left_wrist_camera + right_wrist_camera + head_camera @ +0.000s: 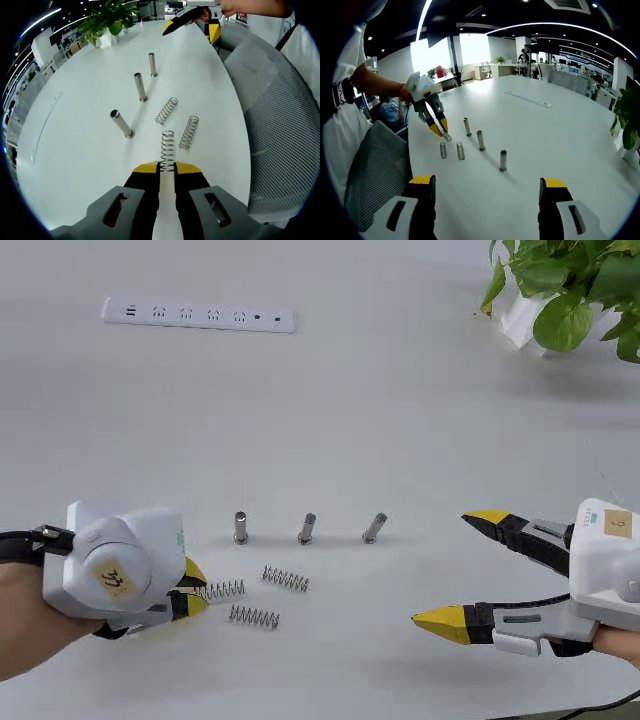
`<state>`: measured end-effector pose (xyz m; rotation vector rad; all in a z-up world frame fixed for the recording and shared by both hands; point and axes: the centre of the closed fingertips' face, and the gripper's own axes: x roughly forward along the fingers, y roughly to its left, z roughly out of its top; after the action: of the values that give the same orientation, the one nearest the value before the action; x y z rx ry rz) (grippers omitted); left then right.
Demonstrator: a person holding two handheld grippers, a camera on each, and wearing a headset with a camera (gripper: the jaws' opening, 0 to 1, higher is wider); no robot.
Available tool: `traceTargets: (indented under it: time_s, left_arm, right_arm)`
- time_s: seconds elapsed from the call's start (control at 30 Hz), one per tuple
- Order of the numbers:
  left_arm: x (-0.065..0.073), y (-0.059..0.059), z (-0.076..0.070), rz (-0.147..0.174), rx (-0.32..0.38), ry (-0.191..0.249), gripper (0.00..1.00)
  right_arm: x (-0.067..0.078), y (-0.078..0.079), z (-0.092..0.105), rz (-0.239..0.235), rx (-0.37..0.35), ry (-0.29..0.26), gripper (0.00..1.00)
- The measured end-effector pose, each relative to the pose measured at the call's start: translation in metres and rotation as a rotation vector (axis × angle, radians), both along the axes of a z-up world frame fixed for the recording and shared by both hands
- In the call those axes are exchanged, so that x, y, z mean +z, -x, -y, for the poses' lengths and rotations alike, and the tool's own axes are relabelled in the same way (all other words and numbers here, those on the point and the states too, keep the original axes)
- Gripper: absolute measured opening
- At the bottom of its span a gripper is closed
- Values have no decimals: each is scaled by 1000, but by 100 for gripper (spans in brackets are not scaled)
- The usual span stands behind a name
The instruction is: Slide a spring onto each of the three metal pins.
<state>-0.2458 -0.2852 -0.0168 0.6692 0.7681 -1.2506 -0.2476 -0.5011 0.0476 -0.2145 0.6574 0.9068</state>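
My head view looks down and forward from above the worktop (400, 420), with the pins (307, 528) mid-frame. My left gripper view rides low and close, right at a spring (167, 147), facing along the pin row toward the plant (105, 22). My right gripper view sits farther back, facing roughly the opposite way. All three share the pins and springs (285, 579).

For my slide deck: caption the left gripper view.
Yellow-tipped left gripper shut on a coiled steel spring; two loose springs and three silver metal pins beyond.
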Motion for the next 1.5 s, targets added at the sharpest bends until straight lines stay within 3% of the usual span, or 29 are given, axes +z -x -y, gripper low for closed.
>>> traceTargets:
  time_s: [0.17, 0.33, 0.53, 0.7, 0.8, 0.93, 1.2, 1.5]
  left_arm:
    - [23, -1, 3, 25, 50, 69, 7]
    - [52, -5, 13, 50, 123, 182, 7]
    - [90, -7, 30, 75, 184, 326, 7]
    - [111, -7, 42, 88, 205, 405, 7]
    - [118, -5, 47, 93, 209, 434, 7]
    - [127, -4, 53, 101, 211, 471, 7]
    - [141, -2, 63, 100, 216, 547, 7]
    - [148, 0, 68, 98, 207, 582, 7]
  right_arm:
    - [16, -4, -8, 25, 21, -12, 84]
    - [41, -10, -26, 51, 51, -49, 78]
    - [73, -13, -59, 53, 118, -131, 73]
    - [89, -9, -89, 37, 195, -166, 62]
    - [97, -8, -103, 13, 214, -205, 56]
    - [106, -9, -118, 17, 220, -252, 49]
    - [106, -6, -131, -9, 254, -258, 35]
    - [109, -7, -135, -28, 284, -270, 22]
